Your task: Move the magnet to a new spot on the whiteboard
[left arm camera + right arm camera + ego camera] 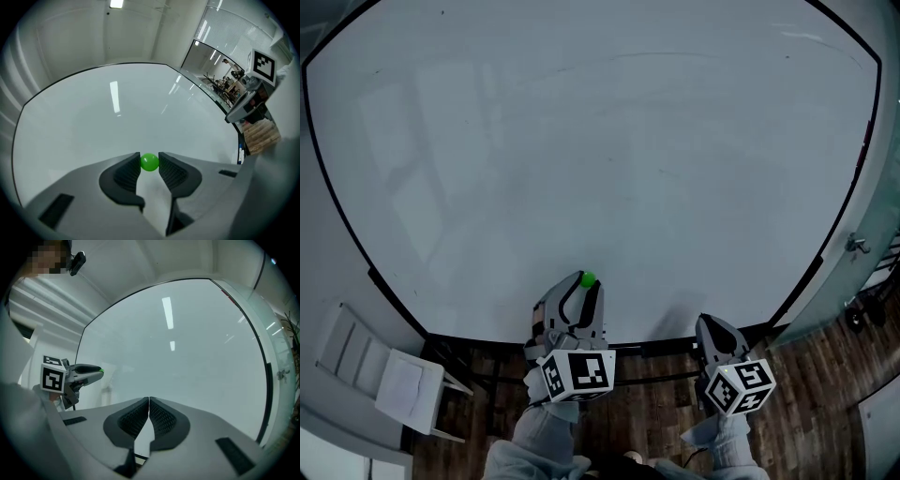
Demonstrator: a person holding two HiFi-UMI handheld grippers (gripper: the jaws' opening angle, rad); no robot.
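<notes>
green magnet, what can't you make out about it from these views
- Contact with the whiteboard: the left gripper view shows the green magnet in front of it, but touch or gap can't be judged.
- Sides and base: covered by the fingers of the left gripper.
- Head view: only a green tip shows past that gripper.
- Right gripper view: a speck, too small to show its shape.

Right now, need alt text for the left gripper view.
The left gripper has its jaws closed on a small green ball-shaped magnet, in front of a large blank whiteboard with a thin dark frame. The right gripper, with its marker cube, shows at the upper right, beside the board's edge.
</notes>
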